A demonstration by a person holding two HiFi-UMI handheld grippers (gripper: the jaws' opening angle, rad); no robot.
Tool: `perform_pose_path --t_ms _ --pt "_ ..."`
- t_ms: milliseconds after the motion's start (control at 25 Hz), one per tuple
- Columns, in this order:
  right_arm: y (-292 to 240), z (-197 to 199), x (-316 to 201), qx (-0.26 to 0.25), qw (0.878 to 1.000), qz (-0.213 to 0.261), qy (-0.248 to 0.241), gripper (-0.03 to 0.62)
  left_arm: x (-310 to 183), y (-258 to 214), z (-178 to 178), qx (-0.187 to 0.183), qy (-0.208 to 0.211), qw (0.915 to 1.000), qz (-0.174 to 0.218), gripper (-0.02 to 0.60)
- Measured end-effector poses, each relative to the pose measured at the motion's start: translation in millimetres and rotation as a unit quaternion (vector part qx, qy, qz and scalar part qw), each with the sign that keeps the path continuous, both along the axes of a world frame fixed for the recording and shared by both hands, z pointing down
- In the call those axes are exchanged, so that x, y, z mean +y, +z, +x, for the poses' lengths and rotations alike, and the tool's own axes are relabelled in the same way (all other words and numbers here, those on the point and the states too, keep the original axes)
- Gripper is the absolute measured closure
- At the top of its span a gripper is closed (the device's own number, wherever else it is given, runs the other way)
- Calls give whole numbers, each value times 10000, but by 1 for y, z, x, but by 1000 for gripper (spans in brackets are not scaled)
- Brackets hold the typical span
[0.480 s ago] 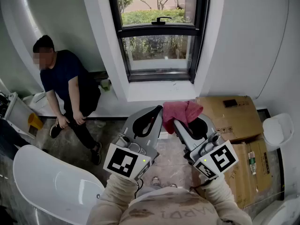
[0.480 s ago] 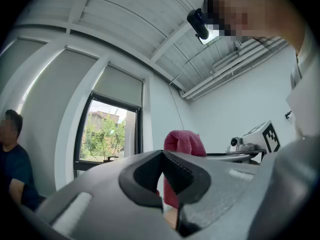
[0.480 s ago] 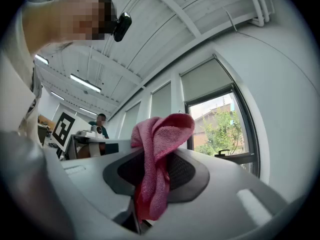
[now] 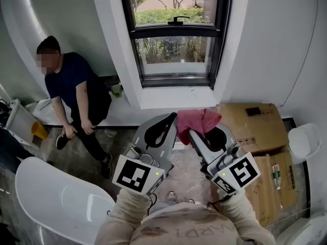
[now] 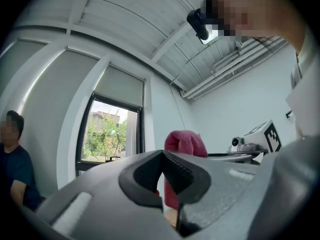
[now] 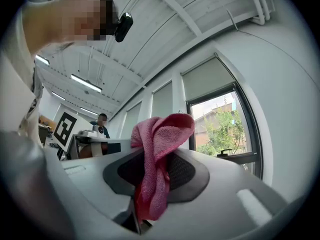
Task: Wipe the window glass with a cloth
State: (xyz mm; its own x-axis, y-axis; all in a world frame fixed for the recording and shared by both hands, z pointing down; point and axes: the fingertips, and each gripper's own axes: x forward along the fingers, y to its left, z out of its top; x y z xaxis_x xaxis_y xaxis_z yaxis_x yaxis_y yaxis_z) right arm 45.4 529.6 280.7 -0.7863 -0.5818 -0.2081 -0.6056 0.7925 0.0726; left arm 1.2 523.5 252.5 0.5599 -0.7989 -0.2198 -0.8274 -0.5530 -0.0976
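A pink cloth [image 4: 198, 119] is clamped in my right gripper [image 4: 196, 135] and bunches up above its jaws; the right gripper view shows the cloth [image 6: 156, 159] pinched between the dark pads. My left gripper [image 4: 171, 120] sits just left of it, jaws shut with nothing between them [image 5: 165, 184]; in the left gripper view the cloth [image 5: 184, 149] rises behind its jaws. The window [image 4: 173, 34] with a black frame and a handle [image 4: 175, 20] lies straight ahead, above a white sill [image 4: 176, 97]. Both grippers are held low, well short of the glass.
A person in a dark shirt [image 4: 71, 96] sits against the wall at the left of the window. Flattened cardboard boxes [image 4: 255, 126] lie on the floor at right. A white tub [image 4: 56, 198] curves at lower left.
The view has shifted slightly; both grippers and the cloth stay in nearly the same place.
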Motion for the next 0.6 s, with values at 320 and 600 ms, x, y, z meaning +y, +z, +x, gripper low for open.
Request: perform_pose_path --t_ms 320,600 --pt "1 -31 -9 -12 10000 -54 -35 462 -9 -1 -27 -193 27 9994 281 580" --pt "0 -37 -31 165 9988 149 434 464 -35 2 -41 -36 185 9993 322 581"
